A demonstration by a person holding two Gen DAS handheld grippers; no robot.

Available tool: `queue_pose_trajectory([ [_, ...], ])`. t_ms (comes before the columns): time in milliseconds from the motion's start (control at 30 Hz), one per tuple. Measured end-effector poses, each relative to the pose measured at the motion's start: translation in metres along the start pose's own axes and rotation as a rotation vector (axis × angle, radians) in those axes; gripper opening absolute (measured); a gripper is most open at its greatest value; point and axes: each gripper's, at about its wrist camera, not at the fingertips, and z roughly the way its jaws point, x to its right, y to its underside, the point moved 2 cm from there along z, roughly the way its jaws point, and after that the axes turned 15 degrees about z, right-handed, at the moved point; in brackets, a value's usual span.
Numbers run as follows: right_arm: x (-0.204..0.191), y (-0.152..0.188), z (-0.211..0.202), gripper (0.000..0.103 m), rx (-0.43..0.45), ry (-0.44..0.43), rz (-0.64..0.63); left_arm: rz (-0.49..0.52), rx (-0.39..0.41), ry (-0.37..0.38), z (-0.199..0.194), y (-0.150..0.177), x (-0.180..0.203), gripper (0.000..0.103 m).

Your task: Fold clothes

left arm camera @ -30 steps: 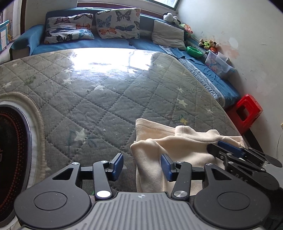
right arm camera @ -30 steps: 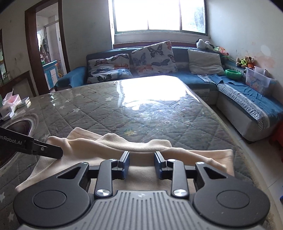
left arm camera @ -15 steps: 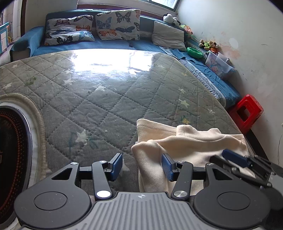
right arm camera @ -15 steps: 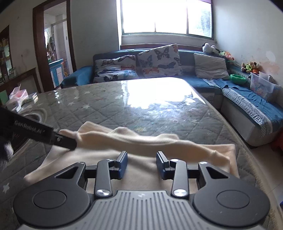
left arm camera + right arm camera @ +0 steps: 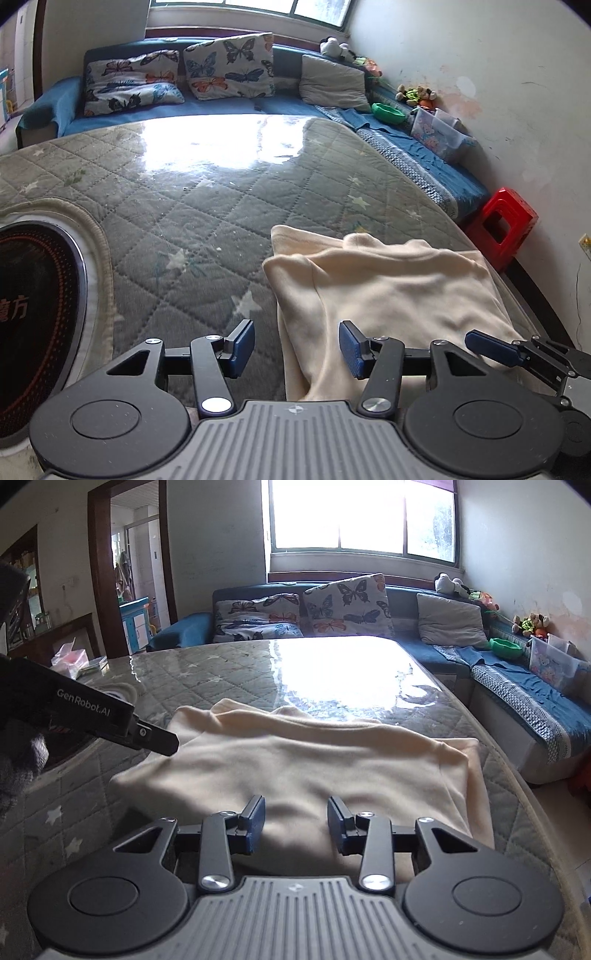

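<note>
Left wrist view: a living room with a blue sofa [image 5: 236, 107] and butterfly cushions at 12 o'clock, and a quilted grey-green counter [image 5: 207, 229] under a glossy clear cover filling the middle. The cream garment [image 5: 388, 291] lies at 4 o'clock on the counter, partly folded, its near edge running under the left gripper [image 5: 297, 347]. That gripper's fingers stand apart, holding nothing, one on each side of the garment's left edge. The right gripper [image 5: 517, 354] enters at 4 o'clock just above the cloth.

Right wrist view: the window glares at 12 o'clock and a doorway stands at 10 o'clock. The garment spreads across the counter, long axis running 9 to 3 o'clock, a doubled ridge along its far side. The right gripper's fingers [image 5: 255, 823] are spread and empty over the near hem.

The cloth looks soft, light and limp, likely fleecy; I judge it best pinched at the near corners, both layers together, since the slick cover may let it slide.
</note>
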Motion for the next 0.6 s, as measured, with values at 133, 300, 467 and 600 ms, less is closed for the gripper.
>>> queue_pose_trajectory([
  [133, -0.004, 0.007, -0.008, 0.037, 0.006, 0.013, -0.017, 0.015, 0.007, 0.006, -0.008, 0.011, 0.006, 0.056],
  [300, -0.009, 0.005, -0.01, 0.038, 0.015, 0.013, -0.017, 0.016, 0.0, 0.004, -0.009, 0.021, 0.007, 0.056],
  [467, -0.009, 0.009, -0.009, 0.038, 0.01, 0.019, -0.02, 0.0, -0.009, -0.001, -0.009, 0.026, 0.005, 0.057],
  [600, -0.009, 0.008, -0.018, 0.038, 0.019, 0.011, -0.016, 0.0, -0.003, -0.002, -0.016, 0.029, 0.007, 0.058],
])
